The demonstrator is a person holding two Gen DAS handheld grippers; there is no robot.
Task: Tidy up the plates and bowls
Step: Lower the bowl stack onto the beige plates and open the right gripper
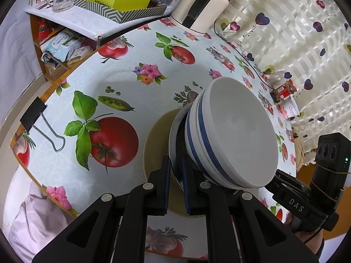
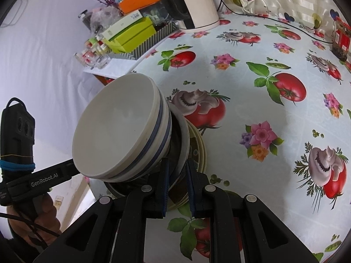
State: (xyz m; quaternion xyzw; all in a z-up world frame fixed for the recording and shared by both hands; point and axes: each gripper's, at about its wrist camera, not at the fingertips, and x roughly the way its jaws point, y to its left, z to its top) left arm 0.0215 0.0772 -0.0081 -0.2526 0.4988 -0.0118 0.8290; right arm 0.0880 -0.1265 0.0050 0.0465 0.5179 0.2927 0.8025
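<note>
Jaws of the left gripper (image 1: 176,184) are pinched nearly shut on the thin rim of the grey plate (image 1: 173,140), and the jaws of the right gripper (image 2: 178,186) are pinched nearly shut on the same plate's rim from the other side. So both hands hold one stack between them, and neither hand is nearer than the other. On the grey plate sit the white bowls with blue stripes (image 1: 237,138), one nested inside the other. From the left gripper the bowls lie just to the right of the jaws; from the right gripper they lie just to the left. Under the grey plate is a tan plate (image 1: 153,144), touching it or very close; I cannot tell if it is being carried too or is lying on the counter (image 1: 136,92). The stack is near the edge of the counter closest to the person, well apart from the white kettle (image 1: 197,6) at the far side. The bowls look tipped here, but that may just be the bendy lens. I think both hands must stay level with each other, or the bowls could slide off the grey plate.
</note>
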